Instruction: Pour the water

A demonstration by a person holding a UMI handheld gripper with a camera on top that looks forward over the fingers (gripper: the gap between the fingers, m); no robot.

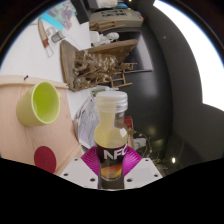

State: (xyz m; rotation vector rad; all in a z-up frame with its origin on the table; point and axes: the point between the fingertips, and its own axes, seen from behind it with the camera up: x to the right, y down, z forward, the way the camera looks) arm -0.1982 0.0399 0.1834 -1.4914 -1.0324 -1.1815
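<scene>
Jaws (112, 172) closed on a clear bottle (112, 135) with a dark label — both pink pads (92, 160) look pressed against its lower body, no gap visible on either side. Bottle stands roughly upright between the fingers, neck and open-looking mouth pointing to 12 o'clock. Liquid inside looks pale yellowish; exact fill level hard to read.

Target is most likely the yellow-green cup (42, 102), at about 10 o'clock from the bottle, lying tipped so its mouth faces the camera — or it only looks that way through the wide lens, can't say for sure. It sits on a light wooden table (20, 135). A dark red round disc (44, 157) lies on the same surface at 8 o'clock from the bottle, near the left finger. Beyond the bottle at 12 o'clock there's a cluttered pile of wooden sticks or parts (100, 65); can't identify further.

Step in hand, my read: bottle grasped and carried, pour not started — no tilt, no stream visible.

Next move calls for: shift the bottle toward 10 o'clock until its mouth sits over the cup's opening, then roll the wrist slowly. If the cup really is on its side, the pour won't work until it's righted.

Risk: smooth bottle, grip low on the body — could slip during the tilt.
</scene>
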